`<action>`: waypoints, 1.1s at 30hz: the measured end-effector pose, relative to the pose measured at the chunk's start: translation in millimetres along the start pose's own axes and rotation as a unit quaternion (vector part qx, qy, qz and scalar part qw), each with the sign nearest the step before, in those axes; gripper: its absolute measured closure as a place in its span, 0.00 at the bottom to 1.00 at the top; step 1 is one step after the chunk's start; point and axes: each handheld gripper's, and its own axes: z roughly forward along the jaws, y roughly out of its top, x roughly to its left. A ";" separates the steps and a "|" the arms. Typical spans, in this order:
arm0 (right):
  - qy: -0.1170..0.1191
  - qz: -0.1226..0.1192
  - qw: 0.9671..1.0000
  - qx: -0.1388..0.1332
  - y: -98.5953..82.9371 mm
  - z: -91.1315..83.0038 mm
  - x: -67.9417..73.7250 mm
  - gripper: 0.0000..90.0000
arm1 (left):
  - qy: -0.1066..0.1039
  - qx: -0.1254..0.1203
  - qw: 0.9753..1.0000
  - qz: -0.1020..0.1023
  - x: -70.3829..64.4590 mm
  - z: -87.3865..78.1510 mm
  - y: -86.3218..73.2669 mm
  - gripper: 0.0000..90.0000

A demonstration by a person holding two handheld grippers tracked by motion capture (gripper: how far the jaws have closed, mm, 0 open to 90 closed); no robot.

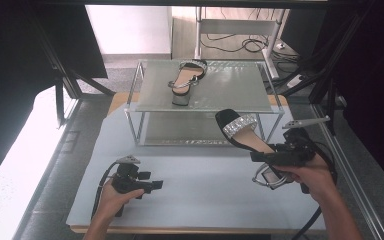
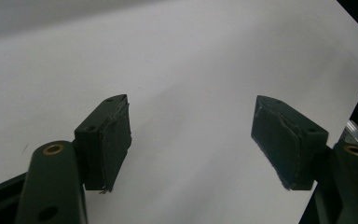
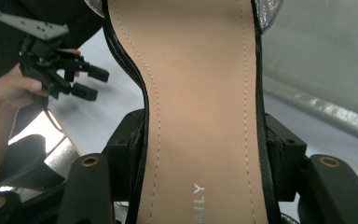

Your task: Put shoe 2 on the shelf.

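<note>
My right hand-held gripper (image 1: 272,159) squeezes the black sparkly-strap sandal (image 1: 242,131) near the table's (image 1: 190,192) right edge, ready for shelving. My left hand-held gripper (image 1: 147,186) gapes, holding nothing.

Left gripper (image 1: 152,185) agape, right gripper (image 1: 265,157) clamped

Black sandal (image 1: 243,132) with glittery strap and tan insole hangs tilted, toe up, just before the rack (image 1: 207,95).

Second sandal (image 1: 187,79) on metal rack (image 1: 260,100)
</note>
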 end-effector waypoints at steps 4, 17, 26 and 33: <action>-0.008 0.005 1.000 -0.005 16.1 -3.8 -0.8 0.46 | -0.001 0.002 1.000 0.000 0.1 0.6 -0.1 0.32; -0.036 0.019 0.999 -0.010 57.5 1.6 -5.8 0.46 | -0.003 0.003 1.000 0.000 1.1 0.1 -0.4 0.32; -0.063 0.023 0.998 -0.004 86.1 14.2 -9.9 0.46 | -0.005 0.001 1.000 -0.002 2.7 -1.4 -0.4 0.32; -0.071 0.039 0.997 -0.006 106.6 23.2 -17.5 0.46 | -0.008 0.001 1.000 -0.002 3.2 -1.4 -0.5 0.32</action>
